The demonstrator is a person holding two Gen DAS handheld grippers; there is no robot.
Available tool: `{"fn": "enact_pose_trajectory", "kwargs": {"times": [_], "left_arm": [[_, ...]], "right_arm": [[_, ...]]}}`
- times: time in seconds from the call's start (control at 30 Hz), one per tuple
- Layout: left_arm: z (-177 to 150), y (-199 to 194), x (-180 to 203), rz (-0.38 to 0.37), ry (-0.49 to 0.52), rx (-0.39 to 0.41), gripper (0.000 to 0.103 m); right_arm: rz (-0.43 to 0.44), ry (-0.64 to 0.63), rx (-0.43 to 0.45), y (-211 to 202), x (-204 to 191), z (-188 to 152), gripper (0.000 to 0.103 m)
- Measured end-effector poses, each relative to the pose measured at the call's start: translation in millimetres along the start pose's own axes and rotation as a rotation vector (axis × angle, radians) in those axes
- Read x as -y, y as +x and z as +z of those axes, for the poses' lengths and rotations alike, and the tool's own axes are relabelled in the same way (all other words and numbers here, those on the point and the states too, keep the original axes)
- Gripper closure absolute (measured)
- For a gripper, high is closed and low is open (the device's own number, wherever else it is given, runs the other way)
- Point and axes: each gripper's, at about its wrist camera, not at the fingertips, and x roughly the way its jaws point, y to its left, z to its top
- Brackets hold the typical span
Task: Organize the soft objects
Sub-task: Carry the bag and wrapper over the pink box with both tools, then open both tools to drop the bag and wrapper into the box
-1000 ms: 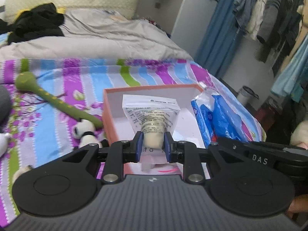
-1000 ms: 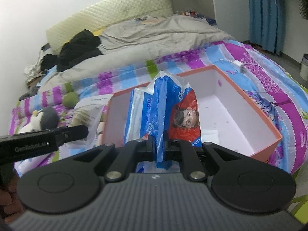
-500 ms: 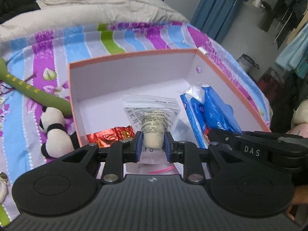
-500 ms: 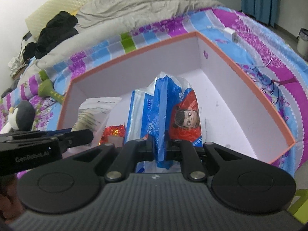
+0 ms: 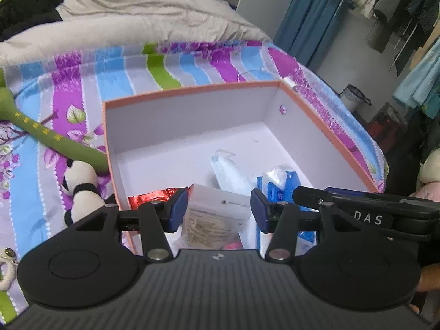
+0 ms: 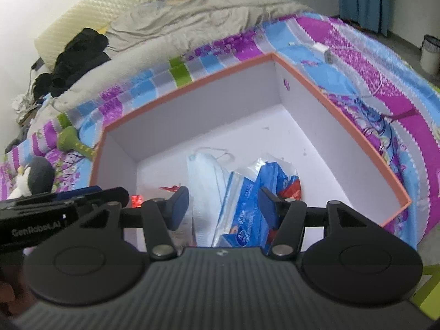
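An orange-rimmed box (image 5: 192, 90) with a white inside sits on the striped bedspread; it also shows in the right wrist view (image 6: 341, 115). My left gripper (image 5: 218, 210) is open above the clear bag with a cream roll (image 5: 211, 220), which lies in the box near a red foil packet (image 5: 154, 195). My right gripper (image 6: 224, 206) is open over the blue tissue pack (image 6: 247, 200), which lies in the box beside a white face mask (image 6: 206, 176). The mask (image 5: 231, 173) and blue pack (image 5: 277, 185) show in the left wrist view too.
A green plush stick (image 5: 49, 134) and a panda toy (image 5: 79, 184) lie left of the box. A penguin toy (image 6: 33, 176) sits at far left. A grey quilt (image 6: 192, 19) and black clothes (image 6: 74, 57) lie behind. A white charger (image 6: 327, 53) lies right of the box.
Both grippers opened and let go: the clear bag and the blue tissue pack dropped into the box. Both grippers moved further over the box.
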Motion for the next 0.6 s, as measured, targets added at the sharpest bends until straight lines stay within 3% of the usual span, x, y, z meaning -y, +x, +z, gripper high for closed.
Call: {"fn": "enact_pose_trajectory", "kwargs": {"times": [0.27, 0.6], "left_arm": [[-11, -54, 9, 0.002, 0.024, 0.093, 0.046], [-51, -132, 17, 0.006, 0.027, 0.189, 0.046]], "right_arm": [[0.03, -0.024, 0.075, -47, -17, -12, 0.045], [0.07, -0.069, 0.143, -108, -44, -51, 0.045]]}}
